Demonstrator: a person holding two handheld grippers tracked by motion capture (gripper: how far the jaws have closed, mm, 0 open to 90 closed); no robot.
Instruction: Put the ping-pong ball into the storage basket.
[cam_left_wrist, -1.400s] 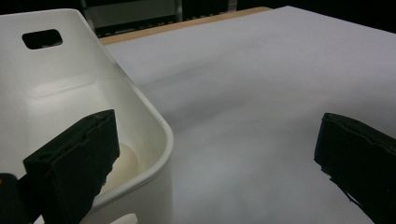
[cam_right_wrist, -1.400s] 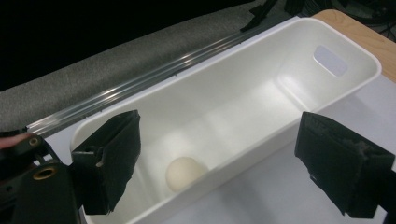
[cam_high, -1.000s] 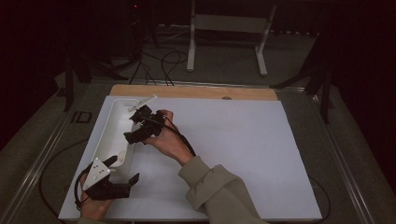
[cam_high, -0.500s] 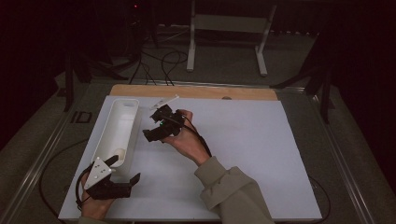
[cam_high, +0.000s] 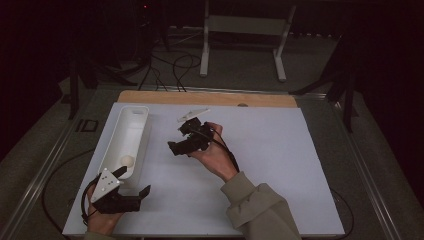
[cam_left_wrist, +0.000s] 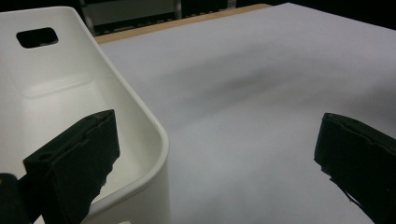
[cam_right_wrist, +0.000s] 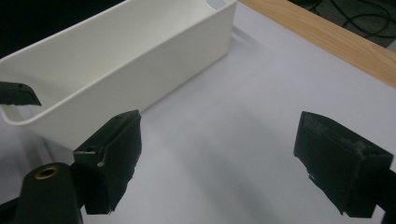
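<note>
Toward the left side of the high view, a long white bin (cam_high: 126, 142) lies on the white table sheet (cam_high: 280, 165), running from the upper left down toward the lower left. A small pale ball (cam_high: 128, 161) rests inside it near the lower end.

At the lower left of that view the left gripper (cam_high: 131, 184) sits in the person's left hand (cam_high: 102, 220). Its jaws stand wide apart and straddle the bin's near corner: one jaw reaches inside the bin, the other is outside over the sheet. The left gripper view confirms this, with the rounded rim of the bin (cam_left_wrist: 156, 140) passing between the two black jaws and neither pad pressing on the wall. It has hold of nothing.

Near the centre of the high view the right gripper (cam_high: 181, 146) is carried in the person's right hand (cam_high: 216, 156), a khaki sleeve (cam_high: 260, 212) behind it. It hangs over bare sheet just to the right of the bin, clear of it. In the right gripper view its jaws are spread wide with only sheet between them, and the bin's long side wall (cam_right_wrist: 140, 70) lies ahead in the upper left. A wooden strip (cam_right_wrist: 327, 42) edges the table in the upper right.
</note>
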